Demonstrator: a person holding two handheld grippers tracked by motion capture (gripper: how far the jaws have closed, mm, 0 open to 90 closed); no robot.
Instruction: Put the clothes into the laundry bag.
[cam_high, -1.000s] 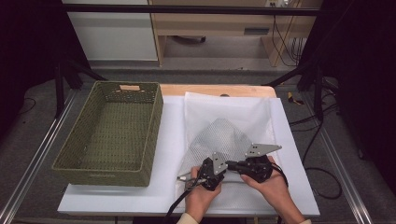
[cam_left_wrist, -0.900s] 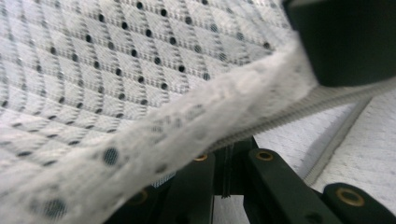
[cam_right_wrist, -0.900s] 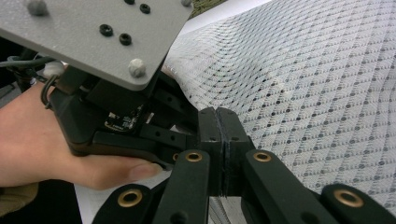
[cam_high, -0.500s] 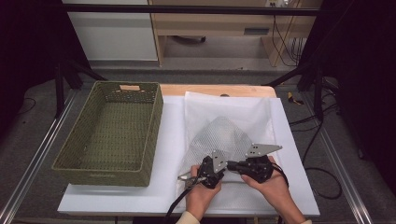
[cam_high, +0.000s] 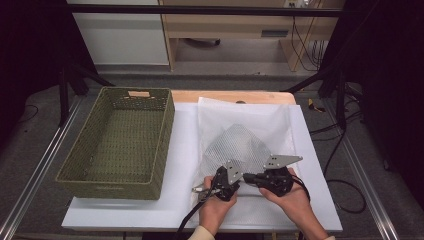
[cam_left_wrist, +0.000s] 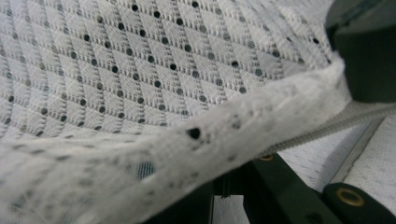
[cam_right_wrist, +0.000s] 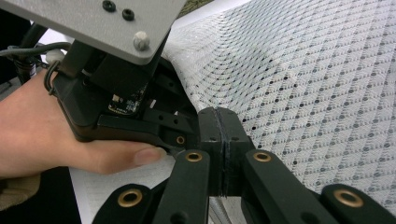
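A white mesh bag (cam_high: 240, 145) with small dark holes lies puffed up on the white table top (cam_high: 182, 150). Both grippers meet at its near edge. My left gripper (cam_high: 238, 182) is shut on the bag's folded hem (cam_left_wrist: 261, 116), beside the grey zipper tape (cam_left_wrist: 327, 125). My right gripper (cam_high: 246, 177) points left and its jaws are pressed flat together (cam_right_wrist: 219, 144), right against the left gripper's body (cam_right_wrist: 121, 93). In the left gripper view the hem runs up to the right gripper's black jaw (cam_left_wrist: 369, 51). The mesh (cam_right_wrist: 317, 84) spreads out behind.
A deep green woven basket (cam_high: 165, 140) stands on the left of the table. A white translucent sheet (cam_high: 250, 112) lies under the mesh bag. A wooden table edge (cam_high: 225, 96) runs along the back, with cables and dark stands on the floor to the right.
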